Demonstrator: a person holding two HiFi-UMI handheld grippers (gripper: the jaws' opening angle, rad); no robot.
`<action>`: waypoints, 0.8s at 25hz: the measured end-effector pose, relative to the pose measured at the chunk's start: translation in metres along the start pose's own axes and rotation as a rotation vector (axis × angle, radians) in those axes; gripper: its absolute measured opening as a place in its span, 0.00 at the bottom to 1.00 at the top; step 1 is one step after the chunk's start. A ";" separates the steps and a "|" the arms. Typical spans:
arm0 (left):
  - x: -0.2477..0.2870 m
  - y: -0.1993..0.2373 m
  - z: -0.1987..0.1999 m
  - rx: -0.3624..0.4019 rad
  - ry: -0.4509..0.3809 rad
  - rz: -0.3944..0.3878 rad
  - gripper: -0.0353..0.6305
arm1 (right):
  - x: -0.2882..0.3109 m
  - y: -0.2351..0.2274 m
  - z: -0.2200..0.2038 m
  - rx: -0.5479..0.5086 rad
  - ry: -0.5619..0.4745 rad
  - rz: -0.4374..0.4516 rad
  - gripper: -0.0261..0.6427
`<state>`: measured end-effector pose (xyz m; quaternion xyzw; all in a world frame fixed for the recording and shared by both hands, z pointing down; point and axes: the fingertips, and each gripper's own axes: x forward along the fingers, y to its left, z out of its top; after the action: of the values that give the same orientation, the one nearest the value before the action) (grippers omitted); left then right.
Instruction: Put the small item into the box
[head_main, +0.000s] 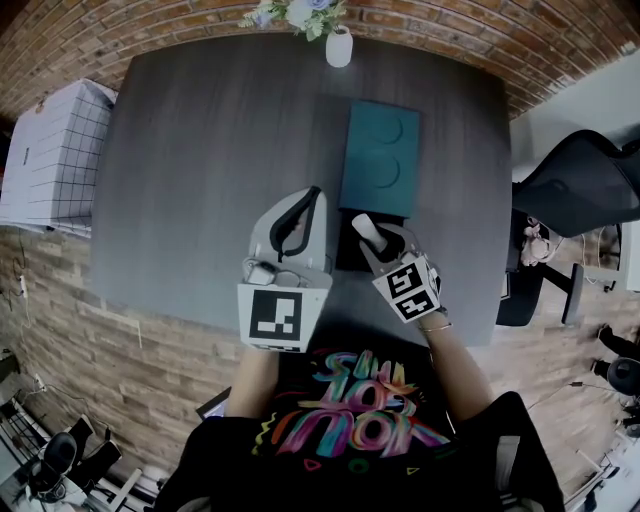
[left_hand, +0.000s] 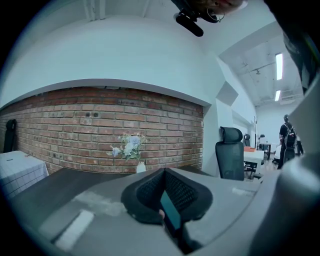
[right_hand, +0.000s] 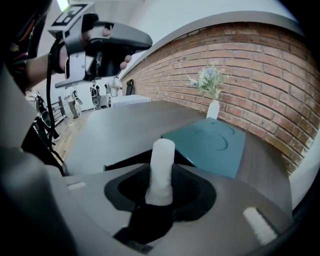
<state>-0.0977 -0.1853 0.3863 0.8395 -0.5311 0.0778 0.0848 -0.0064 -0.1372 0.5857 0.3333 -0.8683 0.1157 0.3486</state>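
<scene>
The small item, a white cylinder (right_hand: 161, 170), stands upright between the pads of my right gripper (right_hand: 160, 189), which is shut on it. In the head view the white cylinder (head_main: 363, 227) and right gripper (head_main: 373, 243) hang over the near end of a dark open box (head_main: 350, 256). The box's dark edge (right_hand: 127, 161) shows just beyond the jaws. A teal lid (head_main: 380, 158) lies flat behind the box. My left gripper (head_main: 311, 196) is raised left of the box with its jaws together. In its own view the left gripper (left_hand: 164, 192) points at the brick wall, with only a thin teal strip between the pads.
A white vase of flowers (head_main: 338, 44) stands at the table's (head_main: 200, 170) far edge. A white checked box (head_main: 55, 150) sits off the table's left side. Black office chairs (head_main: 585, 185) stand to the right, a brick wall behind.
</scene>
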 end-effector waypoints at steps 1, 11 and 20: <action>0.000 0.001 0.000 0.000 0.000 0.000 0.06 | 0.002 -0.001 -0.002 -0.016 0.011 -0.007 0.24; 0.001 0.005 -0.003 -0.002 0.006 0.008 0.06 | 0.017 0.003 -0.015 -0.118 0.122 0.009 0.25; 0.001 0.000 -0.004 0.000 0.009 0.003 0.06 | 0.020 0.006 -0.022 -0.183 0.186 0.012 0.25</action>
<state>-0.0973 -0.1850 0.3904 0.8383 -0.5320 0.0817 0.0870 -0.0096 -0.1328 0.6155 0.2826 -0.8411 0.0689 0.4559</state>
